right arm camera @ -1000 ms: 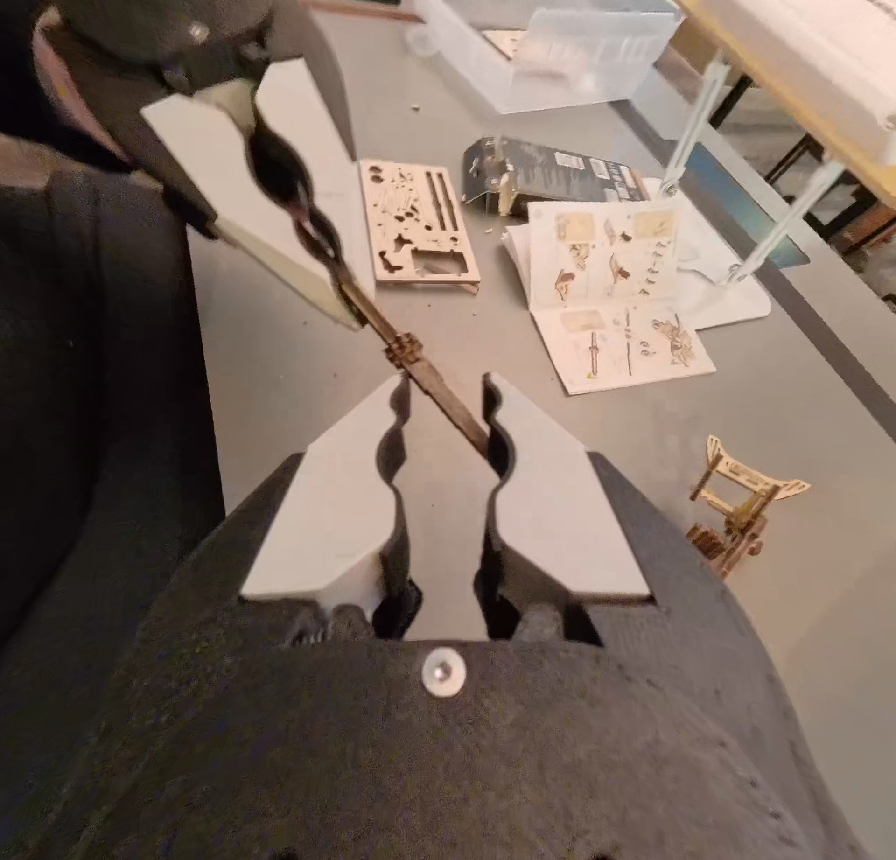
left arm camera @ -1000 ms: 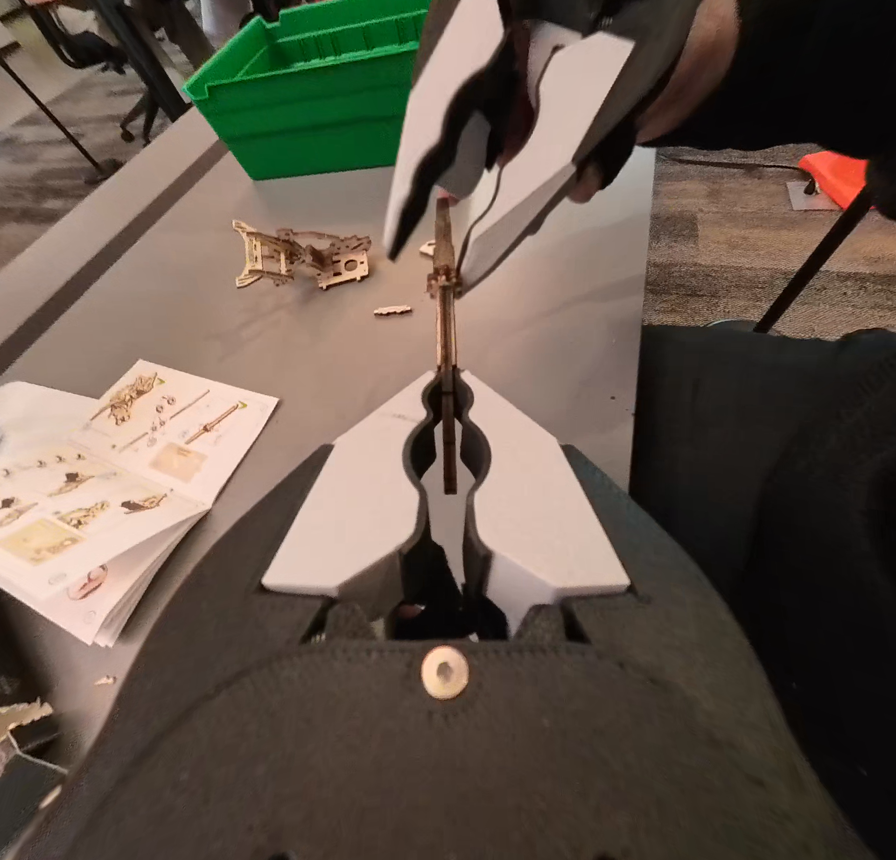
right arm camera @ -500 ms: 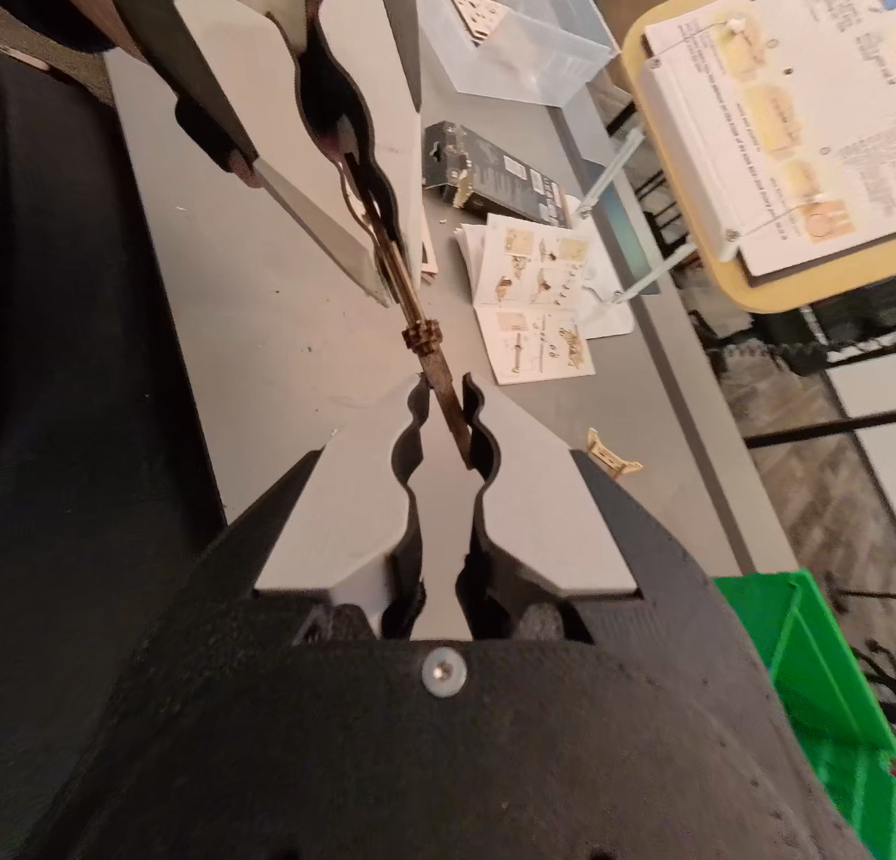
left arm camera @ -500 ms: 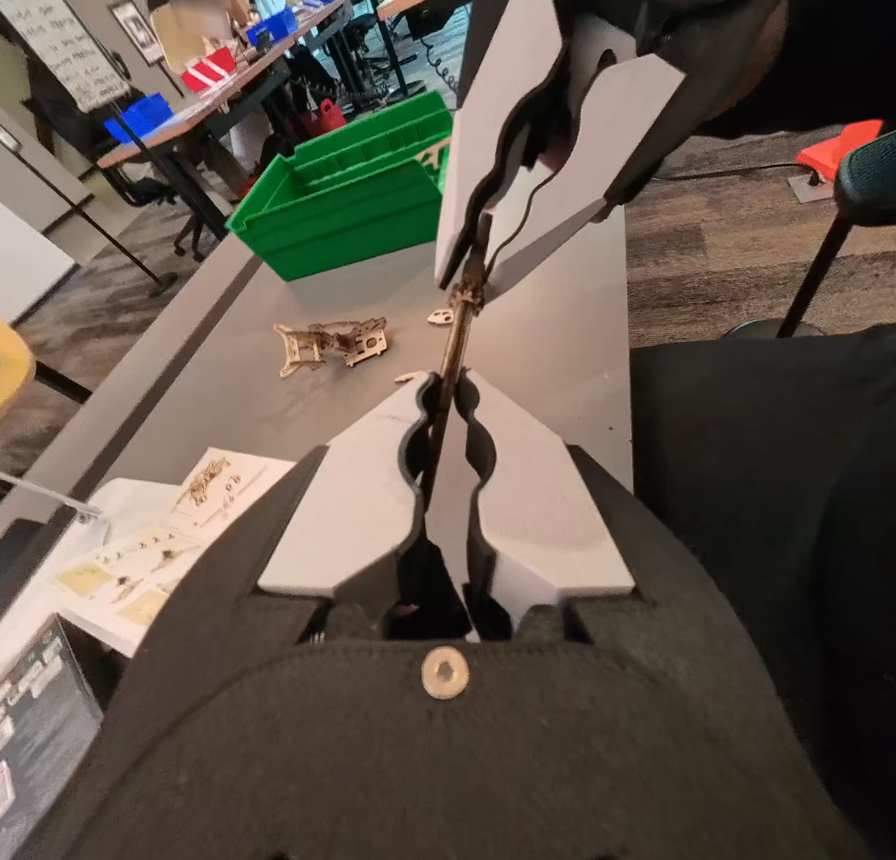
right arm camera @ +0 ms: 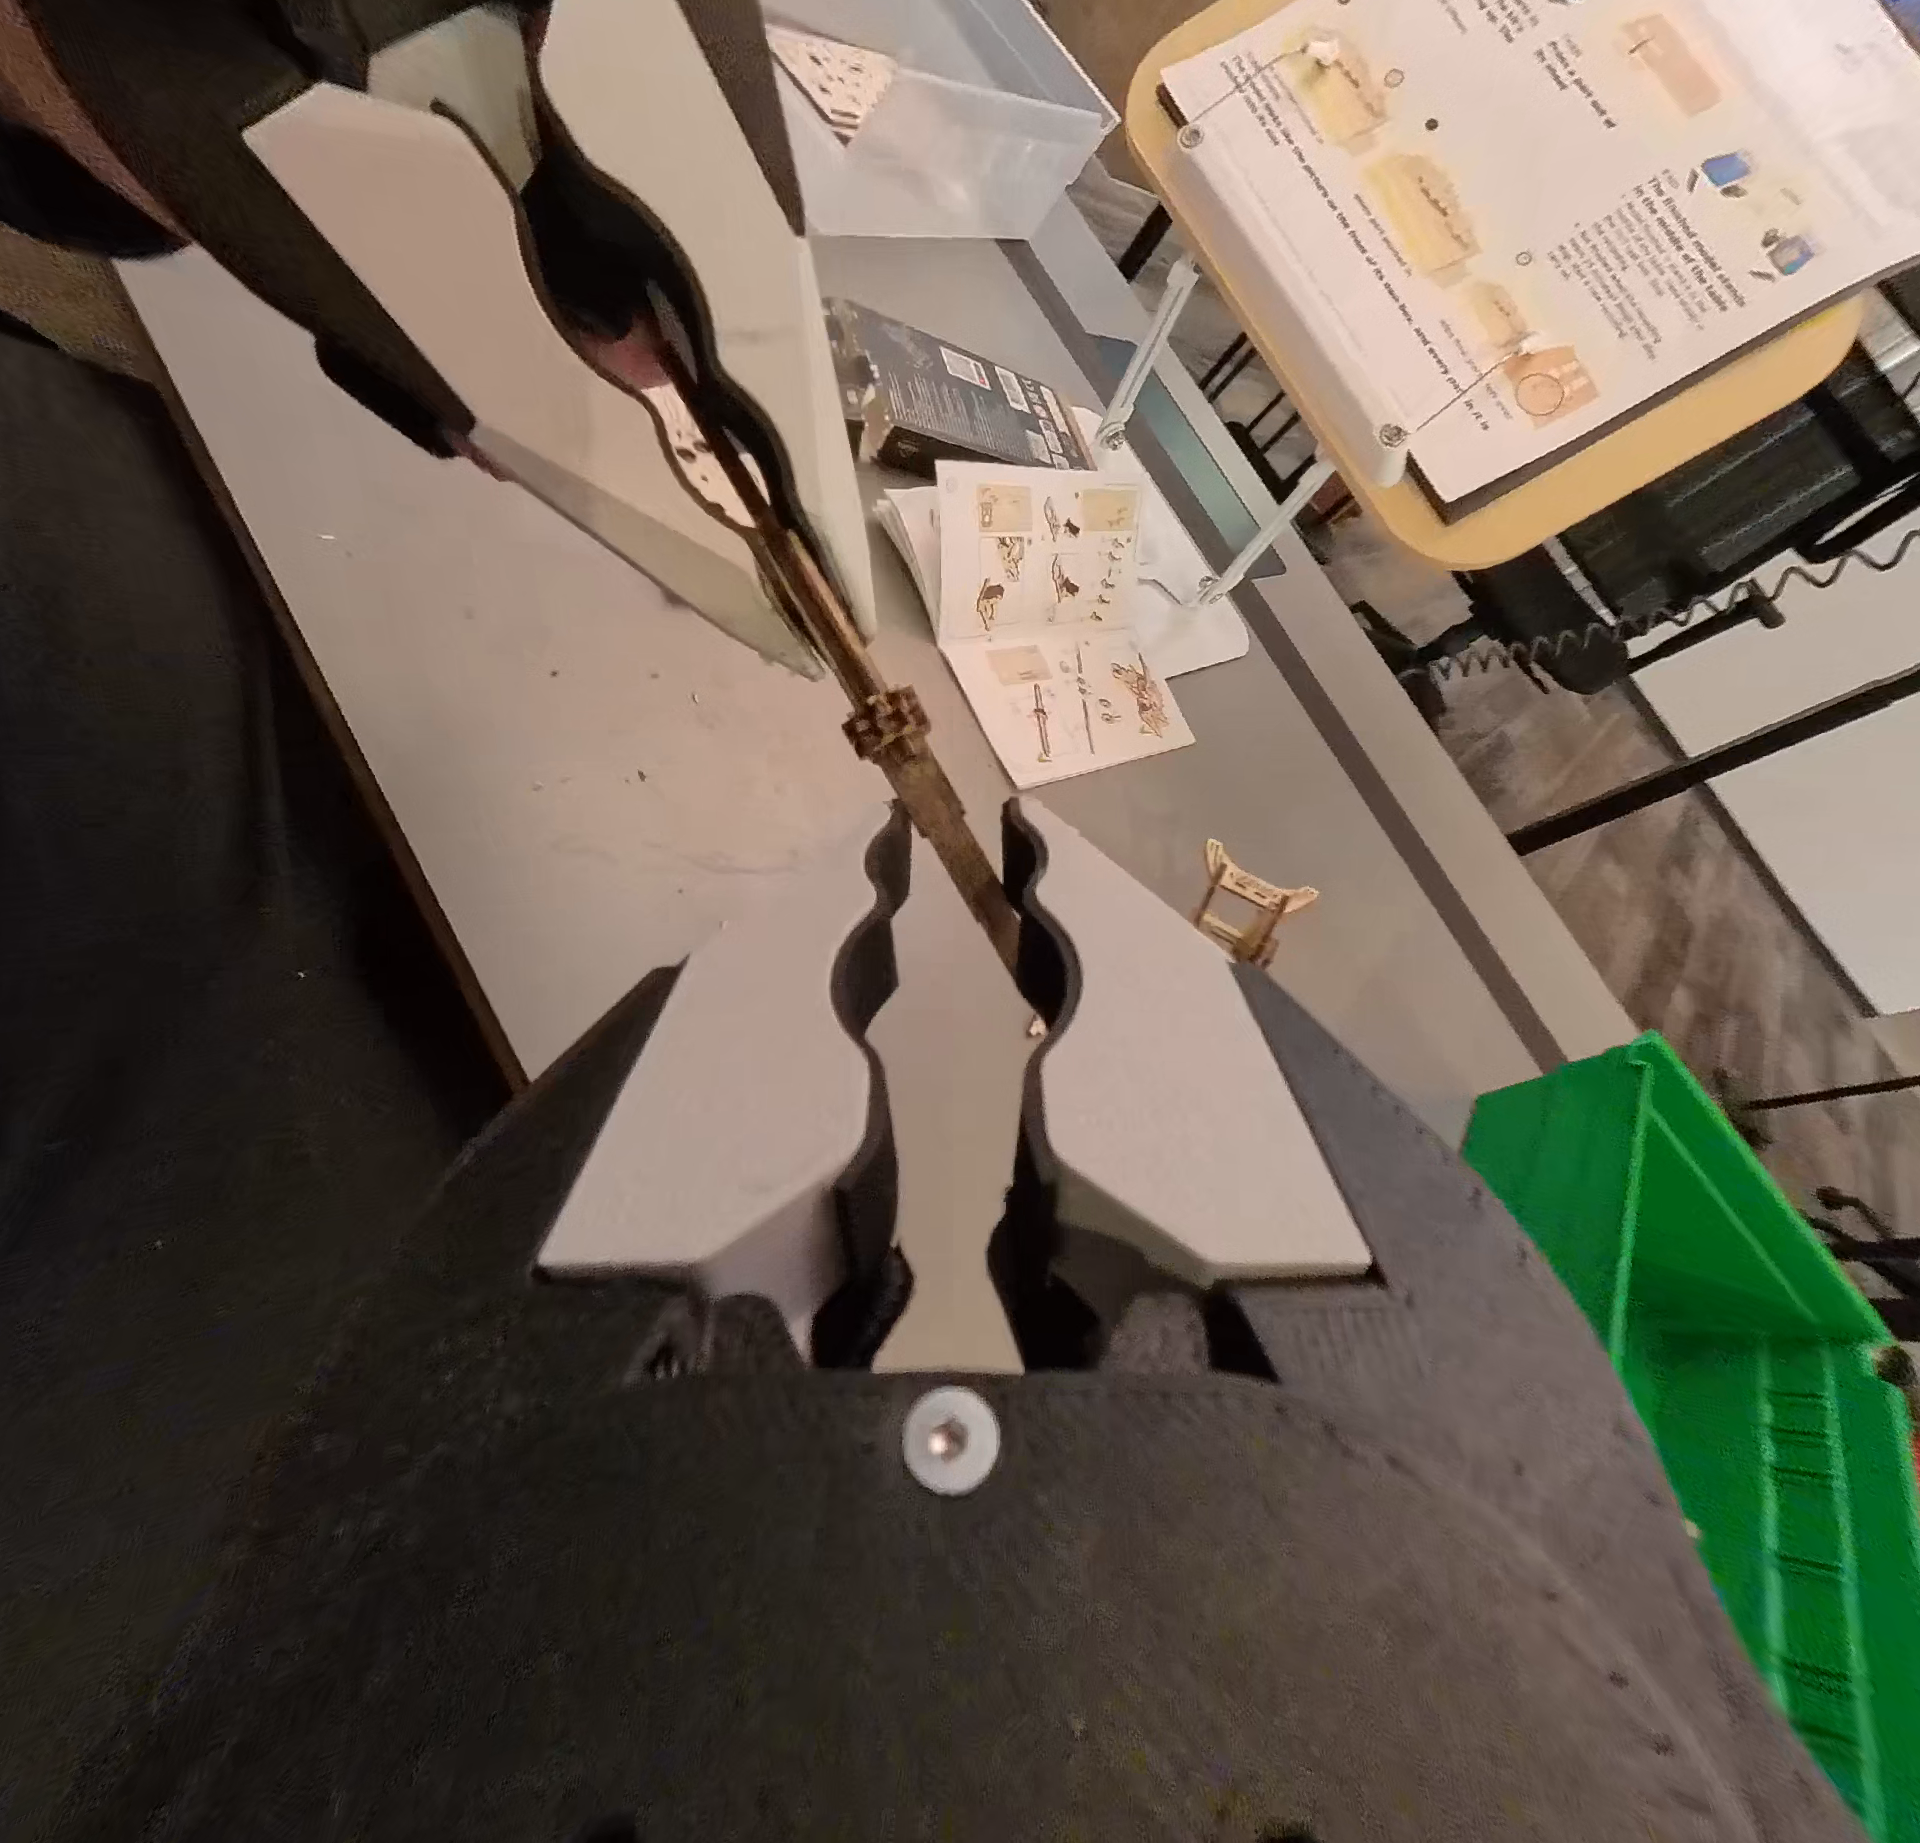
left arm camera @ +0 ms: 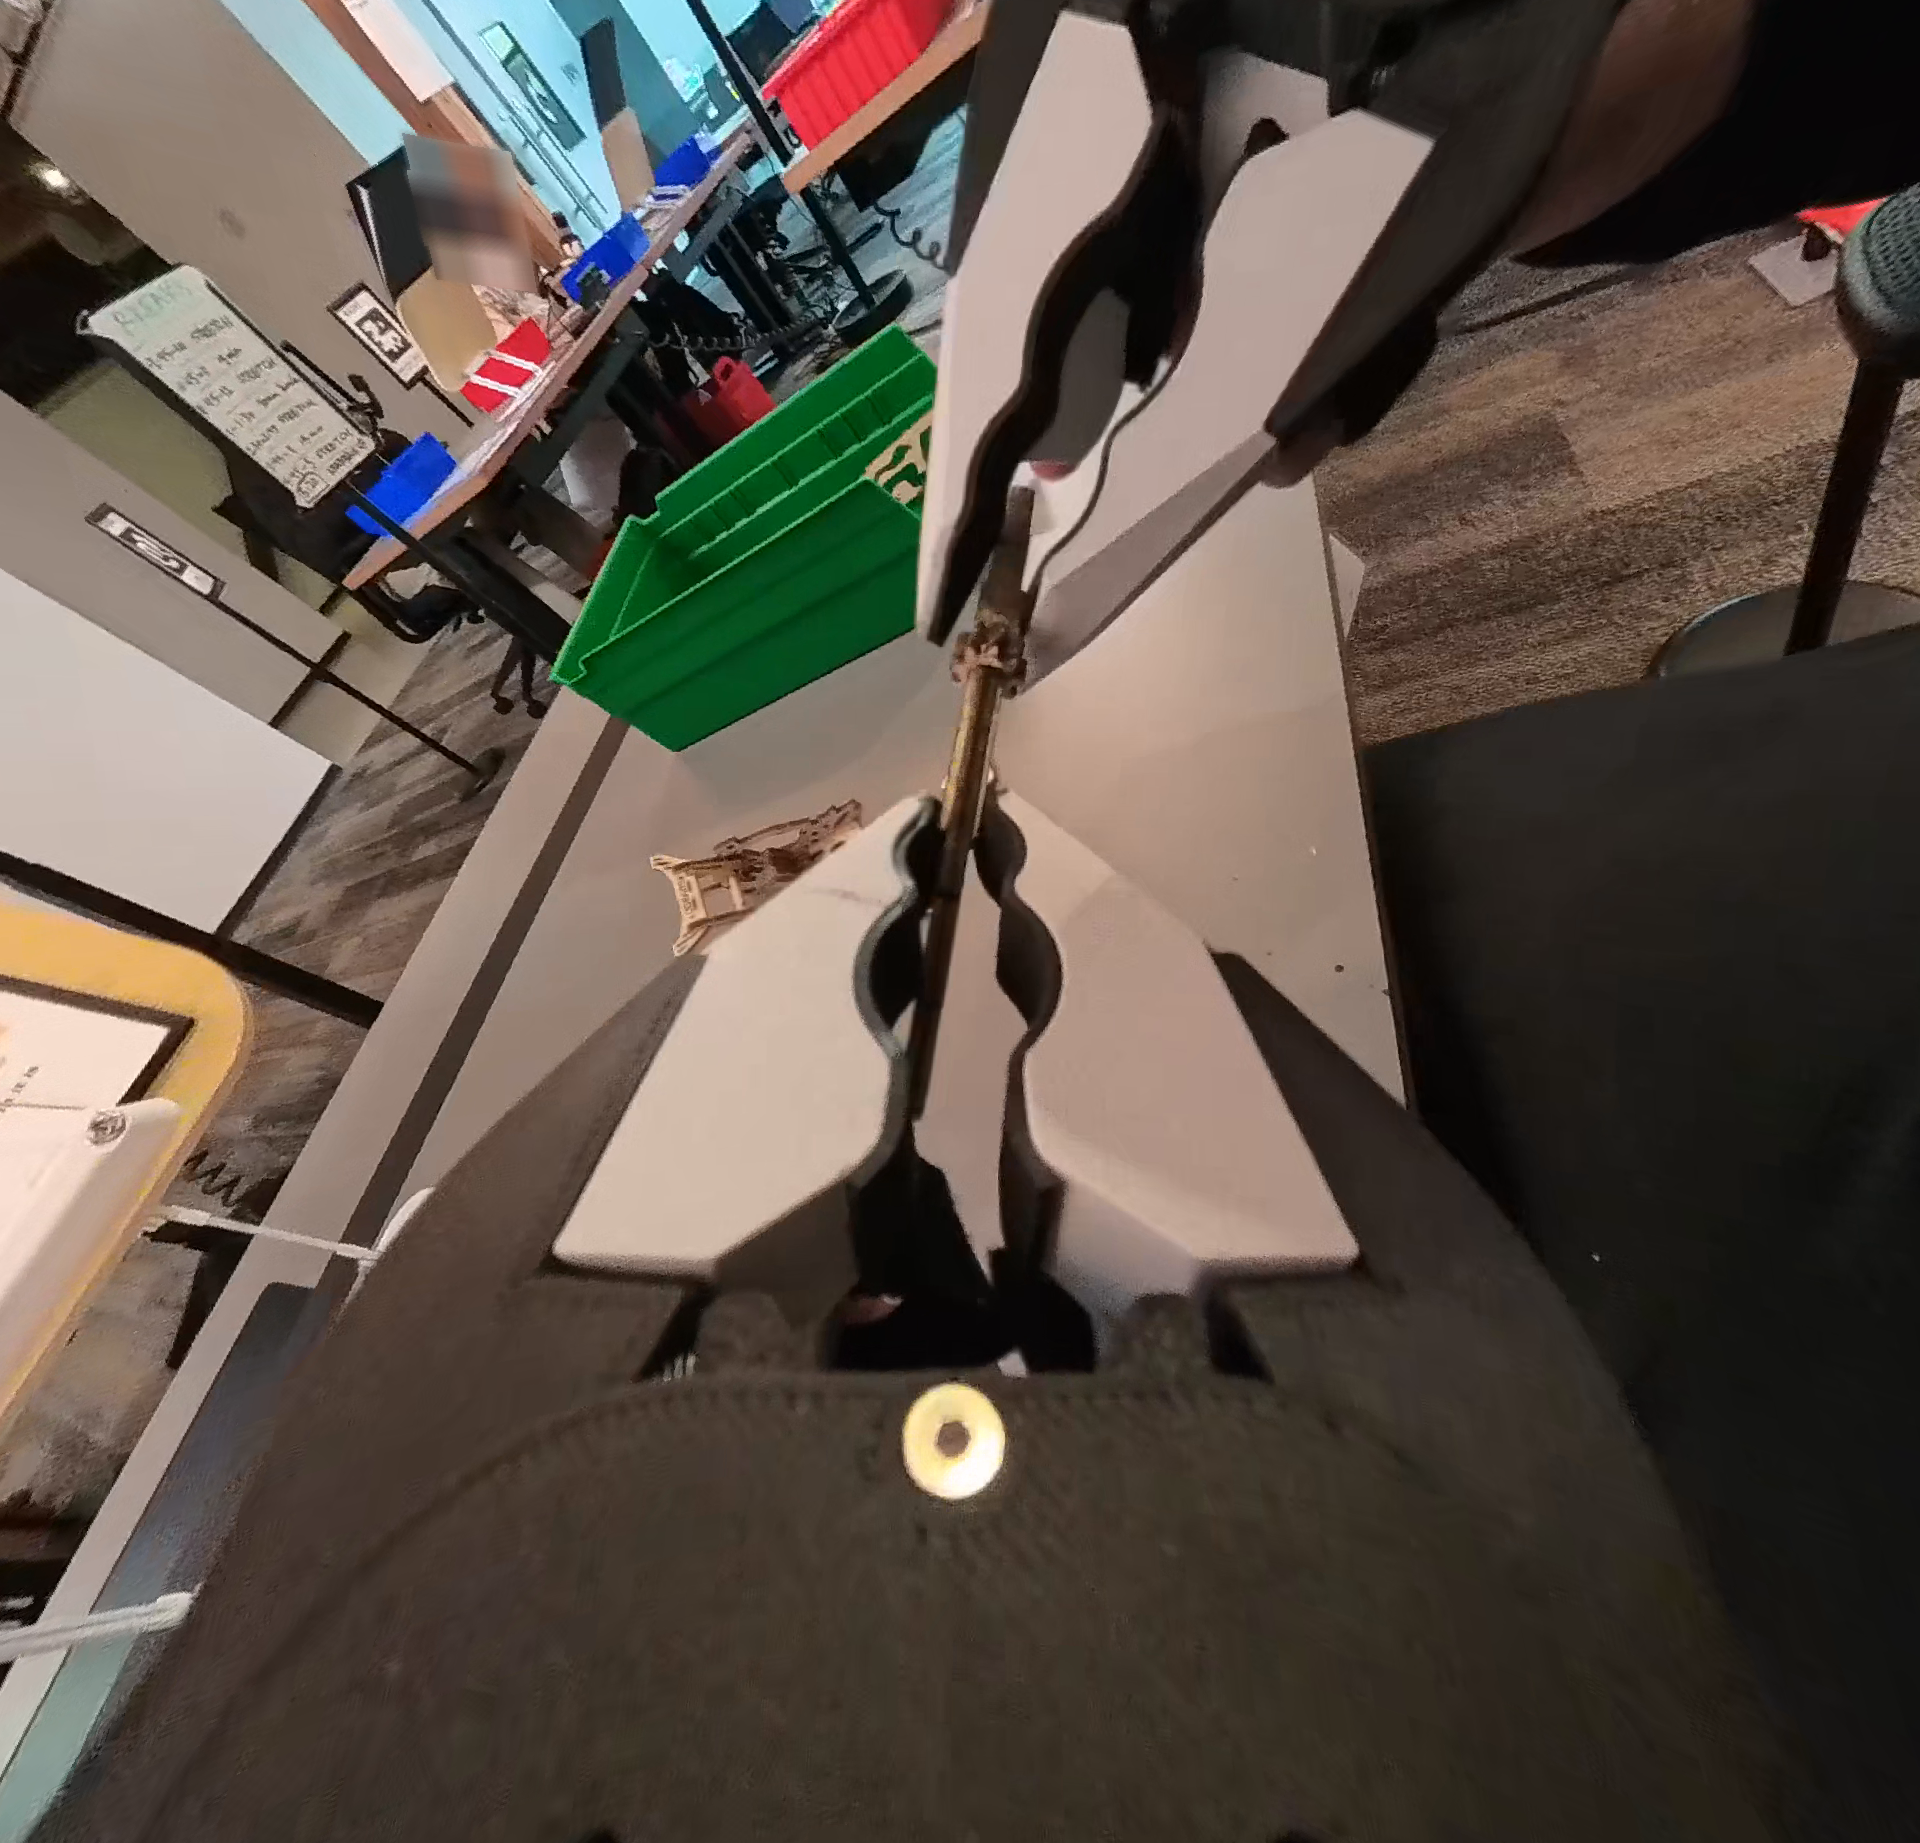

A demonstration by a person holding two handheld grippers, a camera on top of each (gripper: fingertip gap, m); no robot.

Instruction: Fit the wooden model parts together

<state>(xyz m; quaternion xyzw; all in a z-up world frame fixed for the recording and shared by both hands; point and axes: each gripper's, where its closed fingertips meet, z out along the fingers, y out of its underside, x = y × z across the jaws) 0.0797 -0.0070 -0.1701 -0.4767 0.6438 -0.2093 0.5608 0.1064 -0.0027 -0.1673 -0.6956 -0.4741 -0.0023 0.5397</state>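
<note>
A: Where is the rod?

B: The rod point(left arm camera: 971, 744) hangs in the air above the table point(left arm camera: 1195, 754), stretched between the two grippers. A small toothed collar point(right arm camera: 884, 728) sits around it, in the open stretch between them.

A: How does the left gripper point(left arm camera: 956, 827) stand?

B: Its jaws are drawn in narrow, and the rod runs up through the slot between them. In the right wrist view the left gripper point(right arm camera: 821, 640) pinches the rod at its tips, so it has the rod held.

A: And the right gripper point(right arm camera: 951, 822)?

B: Its jaws stand a little apart. The rod's end goes in between them and lies against the inner edge of the right finger point(right arm camera: 1143, 1066); there is clear space on the other side. I cannot tell whether it truly grips. From the left wrist view the right gripper point(left arm camera: 987, 619) comes down from above, tips beside the collar.

A: What lies around?

B: On the table, a half-built wooden frame point(right arm camera: 1252, 905) stands well apart from the rod. An open booklet point(right arm camera: 1049, 630) lies farther on, with a dark box point(right arm camera: 966, 396) and a clear tub point(right arm camera: 935, 120) beyond it. A green bin point(left arm camera: 748, 588) sits at the table's far end in the left wrist view. A sheet on a yellow-edged board point(right arm camera: 1558, 183) stands off the table's side.
</note>
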